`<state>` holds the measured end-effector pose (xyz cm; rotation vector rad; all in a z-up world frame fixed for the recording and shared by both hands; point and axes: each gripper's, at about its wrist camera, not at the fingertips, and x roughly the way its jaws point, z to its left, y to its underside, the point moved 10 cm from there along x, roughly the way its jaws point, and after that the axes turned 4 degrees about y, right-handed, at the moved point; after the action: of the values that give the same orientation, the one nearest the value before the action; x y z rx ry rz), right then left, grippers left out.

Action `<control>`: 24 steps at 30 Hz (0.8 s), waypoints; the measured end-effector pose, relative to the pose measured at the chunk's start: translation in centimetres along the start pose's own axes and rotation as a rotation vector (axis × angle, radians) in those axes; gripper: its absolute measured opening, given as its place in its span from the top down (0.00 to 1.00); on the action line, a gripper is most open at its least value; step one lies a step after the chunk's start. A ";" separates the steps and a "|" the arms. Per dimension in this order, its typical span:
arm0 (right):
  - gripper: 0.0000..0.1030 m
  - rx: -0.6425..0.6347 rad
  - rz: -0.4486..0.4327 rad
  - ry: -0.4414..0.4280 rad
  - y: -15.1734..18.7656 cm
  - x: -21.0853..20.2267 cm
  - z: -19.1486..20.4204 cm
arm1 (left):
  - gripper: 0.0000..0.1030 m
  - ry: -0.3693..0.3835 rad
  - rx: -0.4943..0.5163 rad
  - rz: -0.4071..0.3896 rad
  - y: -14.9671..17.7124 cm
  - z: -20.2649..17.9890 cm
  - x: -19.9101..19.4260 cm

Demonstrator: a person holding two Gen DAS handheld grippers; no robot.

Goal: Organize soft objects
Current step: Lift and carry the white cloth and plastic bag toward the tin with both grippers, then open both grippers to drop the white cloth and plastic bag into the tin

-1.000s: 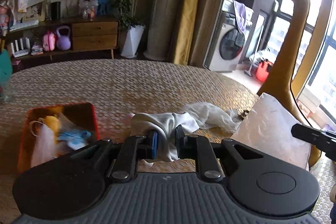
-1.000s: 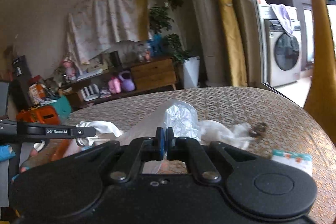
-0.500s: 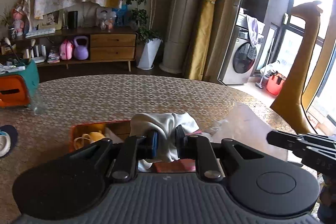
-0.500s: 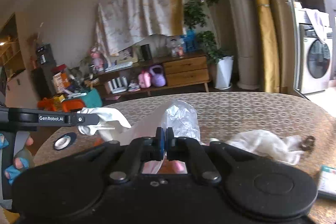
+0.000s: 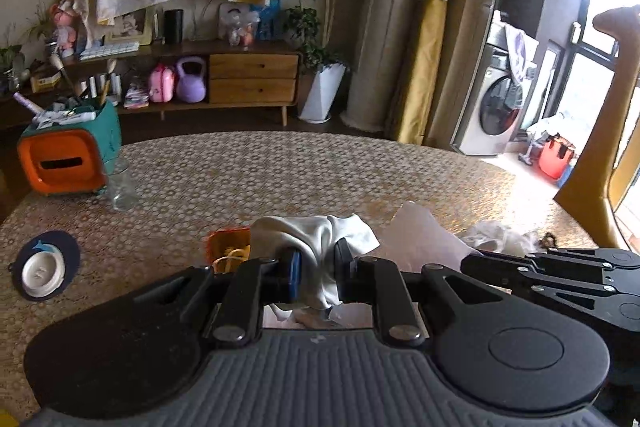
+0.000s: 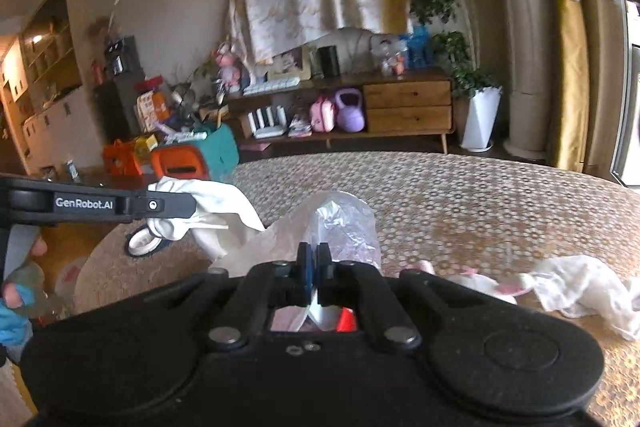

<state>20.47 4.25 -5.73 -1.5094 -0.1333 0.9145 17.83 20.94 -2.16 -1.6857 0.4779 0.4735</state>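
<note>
Two hand-held grippers work together here, each pinching something soft, and the red tray (image 5: 228, 245) on the table (image 5: 280, 179) serves as the landmark for all of it. Nearest, the left hand-held gripper (image 5: 316, 269) has its jaws closed on a bunched white cloth (image 5: 316, 239), which drapes over and between its fingers and hangs lifted above the tray, whose near corner peeks out just left of the cloth; holding it up like this looks meant to carry it clear of the table for dropping in. Beside it, to the right of the tray, the right hand-held gripper (image 6: 314, 277) has its pads pressed tight on the edge of a clear plastic bag (image 6: 340, 227), and the film balloons up ahead of the fingers, probably held so the mouth stays open to take the cloth, though I cannot tell whether the mouth is actually open. From the right wrist view the cloth sits left of and slightly above the bag, close to its rim but apart from it. Past the bag, well right of the tray, a crumpled white rag (image 6: 584, 287) lies loose on the table, untouched. Farther off, well left of the tray, a small dish (image 5: 42, 273) rests on a dark mat, and an orange-and-teal box (image 5: 68, 155) stands at the table's far left edge.
</note>
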 end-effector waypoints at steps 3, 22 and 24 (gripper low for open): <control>0.98 -0.020 0.028 -0.010 0.5 1.8 1.2 | 0.84 -0.022 -0.013 0.021 0.6 1.6 0.8; 0.98 -0.114 0.157 -0.012 3.4 10.7 2.9 | 0.84 -0.031 -0.059 0.139 2.9 4.6 8.2; 0.98 -0.113 0.167 -0.011 3.6 11.4 2.8 | 0.84 -0.033 -0.062 0.149 3.0 4.7 9.1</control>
<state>24.88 12.40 -13.72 -1.6389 -0.0682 1.0628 23.48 24.61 -10.37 -1.7065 0.5721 0.6293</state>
